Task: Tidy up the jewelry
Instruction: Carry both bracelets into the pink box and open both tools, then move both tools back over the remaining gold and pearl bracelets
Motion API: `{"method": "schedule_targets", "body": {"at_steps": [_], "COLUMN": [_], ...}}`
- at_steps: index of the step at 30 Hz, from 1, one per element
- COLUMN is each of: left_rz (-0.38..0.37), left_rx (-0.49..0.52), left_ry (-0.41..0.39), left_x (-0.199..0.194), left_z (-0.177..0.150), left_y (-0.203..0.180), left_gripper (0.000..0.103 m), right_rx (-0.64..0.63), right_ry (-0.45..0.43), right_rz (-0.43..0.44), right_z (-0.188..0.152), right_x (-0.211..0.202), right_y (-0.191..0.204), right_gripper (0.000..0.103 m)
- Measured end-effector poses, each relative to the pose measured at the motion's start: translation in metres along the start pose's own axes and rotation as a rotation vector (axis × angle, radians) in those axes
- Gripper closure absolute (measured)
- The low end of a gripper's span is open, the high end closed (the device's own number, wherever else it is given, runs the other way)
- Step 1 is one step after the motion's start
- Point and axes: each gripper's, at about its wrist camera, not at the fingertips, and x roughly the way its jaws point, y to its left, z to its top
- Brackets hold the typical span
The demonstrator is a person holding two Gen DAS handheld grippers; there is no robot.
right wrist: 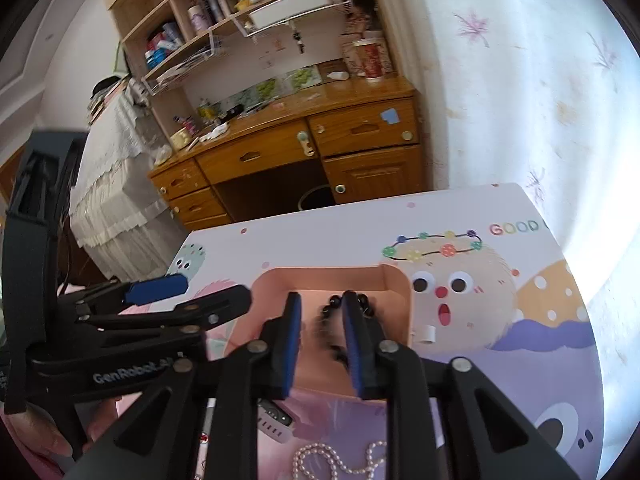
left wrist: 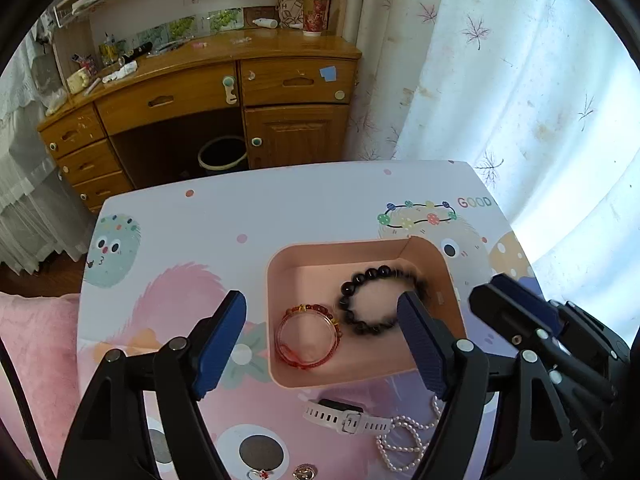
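Hovering over a pink box [left wrist: 424, 252], the right tongs [right wrist: 322, 336] stand narrowly parted astride a black bead bracelet [left wrist: 374, 300], whether gripped or just released being unclear; the left tongs [left wrist: 320, 344] gape wide and empty. A red bracelet [left wrist: 308, 338] already lies beside it in the box, while a white watch [left wrist: 346, 418] and pearl necklace [left wrist: 404, 436] wait on the patterned table [left wrist: 224, 216], suggesting roughly half remains

Ahead of the left gripper [left wrist: 322, 334], a box [left wrist: 452, 276] sits on the table [left wrist: 240, 216]; in it a beaded bracelet [left wrist: 360, 280] lies right of and just behind a bangle [left wrist: 308, 336]. Nearer than the box lie a watch [left wrist: 344, 416] and, to its right, a pearl strand [left wrist: 404, 436]. The right gripper [right wrist: 322, 338] hangs over the box.
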Motion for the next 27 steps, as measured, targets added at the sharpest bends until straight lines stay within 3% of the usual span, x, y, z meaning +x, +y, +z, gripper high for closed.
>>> {"method": "schedule_targets", "body": {"at_steps": [3,12,22,27], "left_rz": [0.01,0.033,0.044,-0.01], "left_rx": [-0.001,0.03,0.069,0.046], "left_ry": [0.0,0.012,0.112,0.215], "left_x": [-0.003,-0.014,-0.024,-0.028], "left_z": [-0.003,-0.026,-0.094,-0.136], "left_y": [0.003,0.011,0.026,0.041], "left_gripper": [0.027,0.026,0.026,0.026], "right_rx": [0.003,0.009,-0.026,-0.073], "right_ry": [-0.008,0.041,0.158,0.249], "right_rz": [-0.014,-0.03,0.01,0.041], "right_z": [-0.004,-0.027,-0.084,-0.115], "right_x": [-0.005,-0.019,-0.038,-0.043], "right_y": [-0.004,-0.011,0.0,0.012], "right_gripper": [0.068,0.066,0.066,0.066]}}
